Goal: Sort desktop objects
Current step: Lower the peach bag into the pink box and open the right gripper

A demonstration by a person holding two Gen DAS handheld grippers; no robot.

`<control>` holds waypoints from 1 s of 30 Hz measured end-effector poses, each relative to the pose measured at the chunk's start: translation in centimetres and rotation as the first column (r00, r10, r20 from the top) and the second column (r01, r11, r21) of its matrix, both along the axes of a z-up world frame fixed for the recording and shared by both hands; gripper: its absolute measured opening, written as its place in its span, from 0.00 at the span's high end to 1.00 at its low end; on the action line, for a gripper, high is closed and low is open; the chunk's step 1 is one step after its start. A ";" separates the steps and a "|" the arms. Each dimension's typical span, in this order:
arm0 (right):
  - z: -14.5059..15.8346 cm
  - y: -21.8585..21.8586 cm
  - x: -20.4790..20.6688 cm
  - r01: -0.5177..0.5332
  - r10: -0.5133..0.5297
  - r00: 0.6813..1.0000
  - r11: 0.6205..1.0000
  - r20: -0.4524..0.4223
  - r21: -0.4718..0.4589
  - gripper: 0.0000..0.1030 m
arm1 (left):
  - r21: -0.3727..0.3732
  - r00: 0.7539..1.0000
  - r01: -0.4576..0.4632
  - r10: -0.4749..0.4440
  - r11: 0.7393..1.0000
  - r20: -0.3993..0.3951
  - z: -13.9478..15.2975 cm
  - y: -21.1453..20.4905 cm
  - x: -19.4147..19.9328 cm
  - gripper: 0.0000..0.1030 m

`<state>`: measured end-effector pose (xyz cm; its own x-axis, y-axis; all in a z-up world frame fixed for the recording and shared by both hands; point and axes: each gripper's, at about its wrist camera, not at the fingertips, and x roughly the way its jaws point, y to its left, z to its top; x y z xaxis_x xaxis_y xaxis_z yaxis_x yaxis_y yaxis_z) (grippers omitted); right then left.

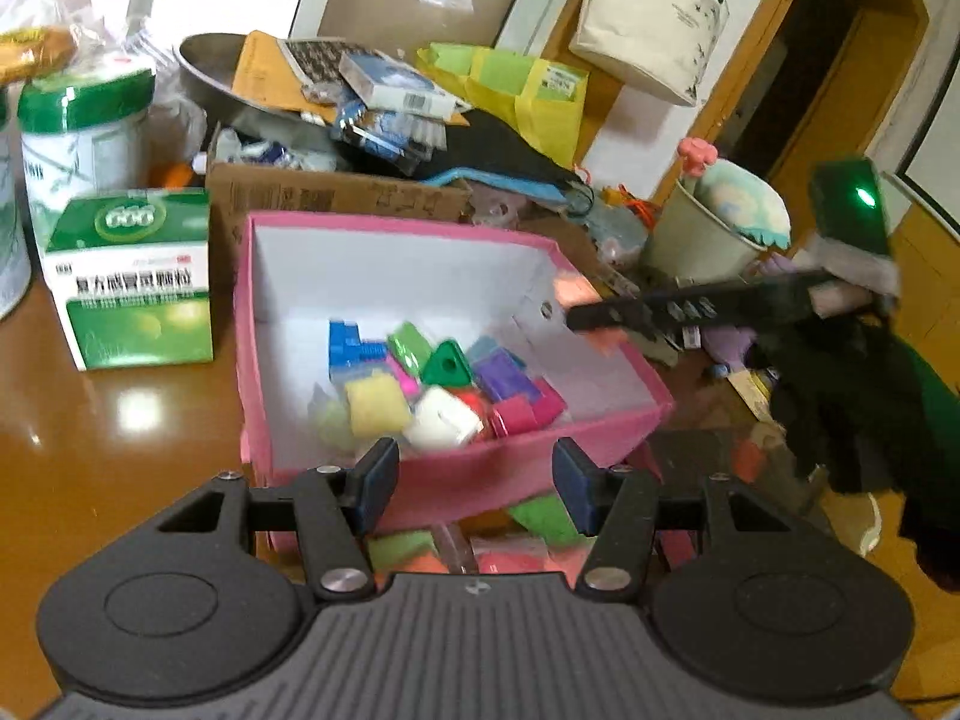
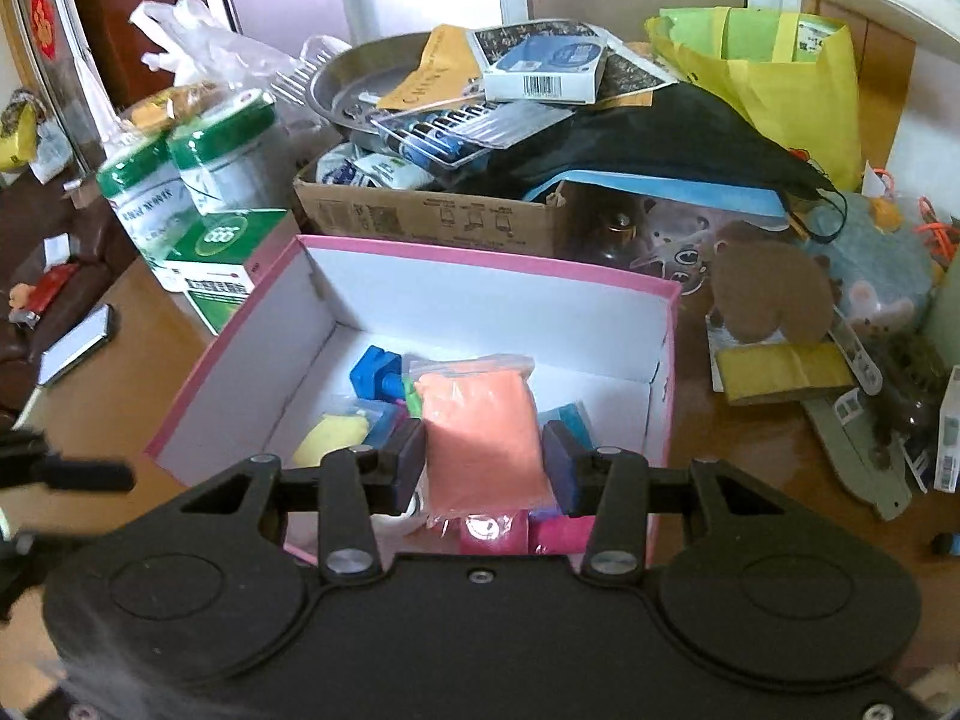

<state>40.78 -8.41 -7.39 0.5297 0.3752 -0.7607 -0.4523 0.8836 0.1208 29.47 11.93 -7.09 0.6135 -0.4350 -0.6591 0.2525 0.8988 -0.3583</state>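
Cluttered table point(image 2: 144, 372): I am gripping an orange bag point(image 2: 480, 438) in the right claw point(image 2: 485, 465) over the pink box point(image 2: 498, 276); left claw point(image 1: 474, 480) open. Slippery plastic may slide out.

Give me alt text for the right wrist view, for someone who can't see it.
The right tongs grip an orange packet over an open pink box that holds small colourful items. Behind the box stand a cardboard carton, green-lidded jars and a yellow bag on a cluttered wooden table.
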 end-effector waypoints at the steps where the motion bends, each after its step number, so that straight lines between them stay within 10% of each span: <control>1: -0.2 0.3 0.4 -0.001 0.001 1.000 1.000 -0.006 -0.009 0.58 | -0.003 1.000 -0.001 0.000 1.000 -0.006 -0.2 0.0 -0.3 0.47; 27: -7.3 5.9 9.5 -0.030 -0.020 0.984 0.961 -0.179 -0.275 0.58 | -0.073 0.992 0.002 -0.012 0.997 -0.125 -4.0 2.9 -4.4 0.47; 30: -7.6 6.1 9.5 -0.022 -0.032 0.984 0.955 -0.176 -0.295 0.45 | -0.062 0.991 -0.013 0.004 0.998 -0.132 -4.1 3.0 -4.9 0.47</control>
